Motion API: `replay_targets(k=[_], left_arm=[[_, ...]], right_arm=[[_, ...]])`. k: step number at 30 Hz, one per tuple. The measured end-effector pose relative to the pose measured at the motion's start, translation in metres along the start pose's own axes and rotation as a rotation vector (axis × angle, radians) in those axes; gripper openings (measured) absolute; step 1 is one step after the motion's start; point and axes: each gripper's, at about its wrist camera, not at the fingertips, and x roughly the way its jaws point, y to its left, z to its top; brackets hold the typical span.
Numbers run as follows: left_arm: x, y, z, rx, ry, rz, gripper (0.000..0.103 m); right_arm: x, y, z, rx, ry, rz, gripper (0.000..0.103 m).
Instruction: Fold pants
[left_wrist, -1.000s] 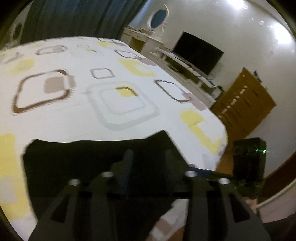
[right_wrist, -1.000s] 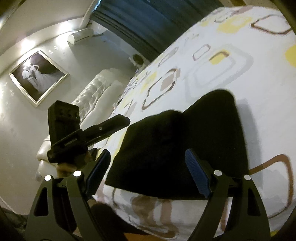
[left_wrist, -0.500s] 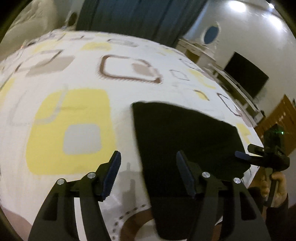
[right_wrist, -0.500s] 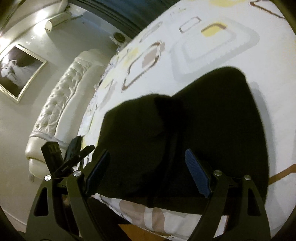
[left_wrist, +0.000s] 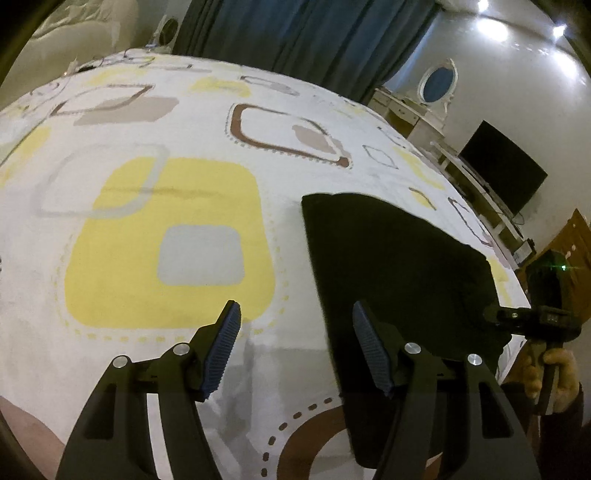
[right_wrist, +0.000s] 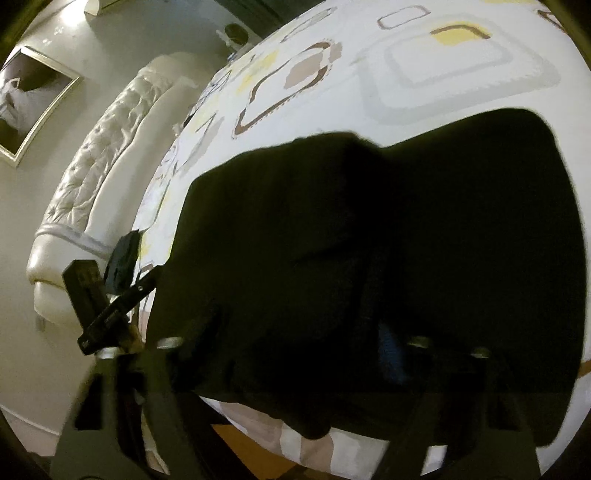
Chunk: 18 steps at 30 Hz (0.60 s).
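The black pants (left_wrist: 391, 266) lie folded in a flat block on the patterned bedspread (left_wrist: 166, 229), near the bed's front edge. My left gripper (left_wrist: 295, 347) is open and empty, hovering just above the bedspread at the pants' left edge. In the right wrist view the pants (right_wrist: 388, 251) fill the middle of the frame. My right gripper (right_wrist: 295, 354) is low over the pants' near edge, its jaws apart, dark and blurred against the cloth. It also shows in the left wrist view (left_wrist: 524, 317) at the pants' right corner.
A tufted white headboard (right_wrist: 99, 155) lies to the left. Dark curtains (left_wrist: 295, 33), a dresser with an oval mirror (left_wrist: 436, 81) and a television (left_wrist: 502, 166) stand beyond the bed. The wooden floor (right_wrist: 243, 446) shows under the bed's front edge.
My left gripper has let go, opened and swung left off the pants. My right gripper has stayed open and moved down close over the pants' near edge.
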Motion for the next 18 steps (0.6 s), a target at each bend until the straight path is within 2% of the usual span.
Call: replay_targets(k=[3,6,9,18], left_arm=[[0.002,0.0,-0.003,0.008,0.006,0.005,0.063],[0.003,0.0,-0.003,0.014,-0.001,0.02,0.069],[0.002,-0.001,-0.004,0.025,-0.007,0.034,0.07],[0.005,-0.001,-0.003,0.034,0.011,0.106,0.074]], right_arm=[[0.001,-0.004,-0.001,-0.006,0.008,-0.008,0.034],[-0.001,-0.008,-0.001,-0.009,0.01,0.008,0.025],[-0.002,-0.008,-0.001,-0.014,0.003,0.039,0.018],[-0.035,0.003,0.006,-0.049,-0.094,0.089,0.013]])
